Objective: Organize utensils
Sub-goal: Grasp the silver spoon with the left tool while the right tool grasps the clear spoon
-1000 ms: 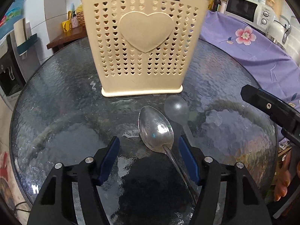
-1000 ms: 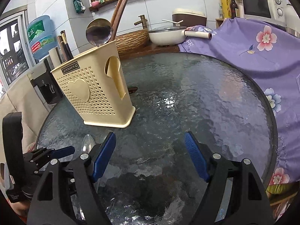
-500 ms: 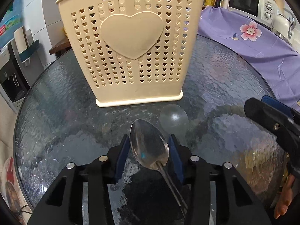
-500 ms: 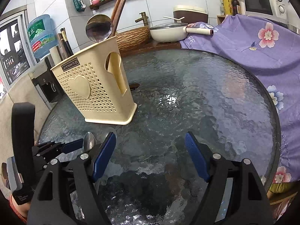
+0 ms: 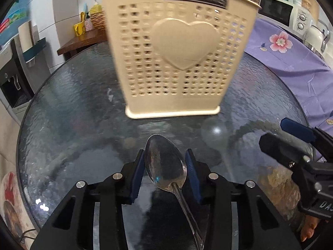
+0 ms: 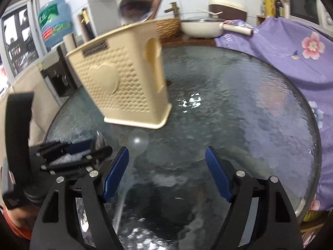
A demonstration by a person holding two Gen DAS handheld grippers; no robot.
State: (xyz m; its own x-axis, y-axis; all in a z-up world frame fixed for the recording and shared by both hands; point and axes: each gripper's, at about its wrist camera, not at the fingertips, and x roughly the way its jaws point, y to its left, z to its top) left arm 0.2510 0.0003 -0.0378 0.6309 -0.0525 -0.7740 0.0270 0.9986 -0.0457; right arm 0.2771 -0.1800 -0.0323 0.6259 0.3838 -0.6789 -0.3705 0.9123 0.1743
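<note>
Since the earlier frame, the left gripper point(image 5: 165, 171) is closed, fingers pinching the metal spoon point(image 5: 164, 164) bowl; right gripper point(image 6: 166, 173) fingers are spread. Slippage from the smooth bowl is risked.

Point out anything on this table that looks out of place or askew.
A clear plastic spoon lies loose on the glass table before the cream holder. The metal spoon sits bowl-first between the left gripper pads.

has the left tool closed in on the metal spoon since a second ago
Yes. The left tool went from wide open around the metal spoon to shut on its bowl, still in front of the cream utensil holder.
</note>
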